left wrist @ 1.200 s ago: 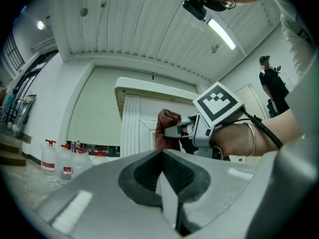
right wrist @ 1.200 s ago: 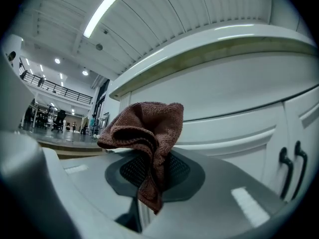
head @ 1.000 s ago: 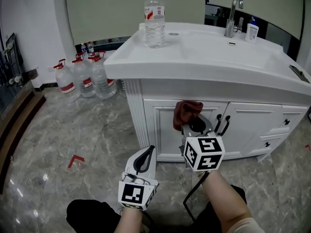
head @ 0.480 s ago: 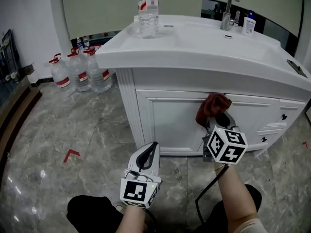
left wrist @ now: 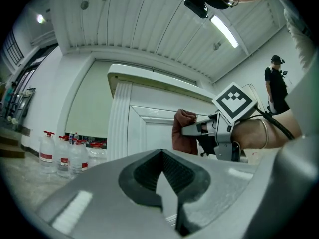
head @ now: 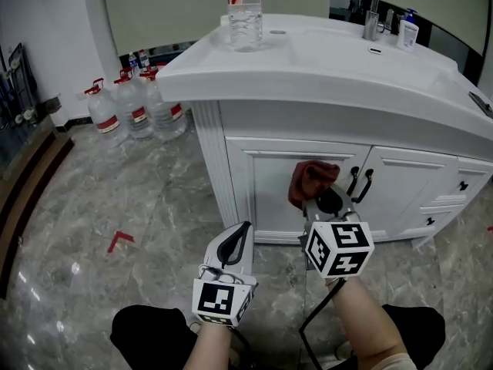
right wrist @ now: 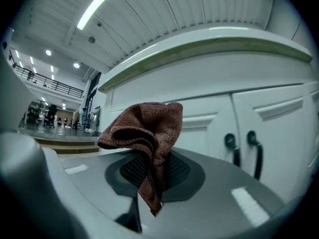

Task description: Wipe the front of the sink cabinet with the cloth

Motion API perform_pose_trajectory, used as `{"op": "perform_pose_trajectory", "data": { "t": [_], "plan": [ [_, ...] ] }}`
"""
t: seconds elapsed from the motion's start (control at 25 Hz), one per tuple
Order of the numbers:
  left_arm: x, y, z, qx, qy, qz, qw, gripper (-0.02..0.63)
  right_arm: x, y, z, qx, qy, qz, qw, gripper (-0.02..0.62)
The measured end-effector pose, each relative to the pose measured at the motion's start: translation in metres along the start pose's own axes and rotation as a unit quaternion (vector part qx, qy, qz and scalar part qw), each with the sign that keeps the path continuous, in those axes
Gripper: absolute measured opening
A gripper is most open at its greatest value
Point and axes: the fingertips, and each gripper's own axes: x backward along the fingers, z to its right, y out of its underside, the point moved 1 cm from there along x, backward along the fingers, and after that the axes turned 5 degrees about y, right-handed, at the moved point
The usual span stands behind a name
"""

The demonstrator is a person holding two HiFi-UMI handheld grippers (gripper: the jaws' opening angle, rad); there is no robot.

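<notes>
Grey marble floor [head: 154,206] is seen under both claws. R claw [head: 314,199] is clenched on the brown cloth [head: 310,178], which is bunched at the left door [head: 266,191] of the white sink cabinet [head: 219,164], just left of the black handles [head: 359,183]. L claw [head: 235,245] is held lower, jaws pressed together w/ nothing between, apart from the cabinet. Water jugs [head: 131,112] are stood at far left.

A clear water bottle [head: 244,18] is stood near the far left corner of the white desk [head: 323,68]. A tap [head: 377,2] and a small white bottle [head: 407,33] are set along its far edge. Large water jugs [head: 131,110] are grouped on the grey marble floor [head: 115,199] beyond its left edge.
</notes>
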Motion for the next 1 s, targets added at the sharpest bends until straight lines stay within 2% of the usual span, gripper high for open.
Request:
{"op": "perform_pose_trajectory", "data": {
  "t": [0.32,0.56,0.68,0.84,1.0],
  "plan": [
    [0.029,0.019,-0.033,-0.007,-0.038,-0.022,0.999,0.0,-0.043,0.044,-0.106,-0.012,-0.102,-0.037,0.994,0.087],
    [0.051,0.032,-0.062,-0.01,-0.064,-0.038,0.9972,0.0,-0.067,0.066,-0.138,-0.018,-0.114,-0.053,0.992,0.087],
    [0.051,0.034,-0.064,0.001,-0.064,-0.037,0.9973,0.0,-0.068,0.068,-0.133,-0.016,-0.108,-0.055,0.993,0.087],
    [0.039,0.041,-0.051,0.008,-0.044,-0.039,0.9982,0.0,-0.061,0.066,-0.115,-0.006,-0.095,-0.053,0.994,0.088],
    [0.02,0.044,-0.029,0.007,-0.02,-0.041,0.9989,0.0,-0.053,0.065,-0.081,-0.004,-0.068,-0.056,0.996,0.087]
  ]
}}
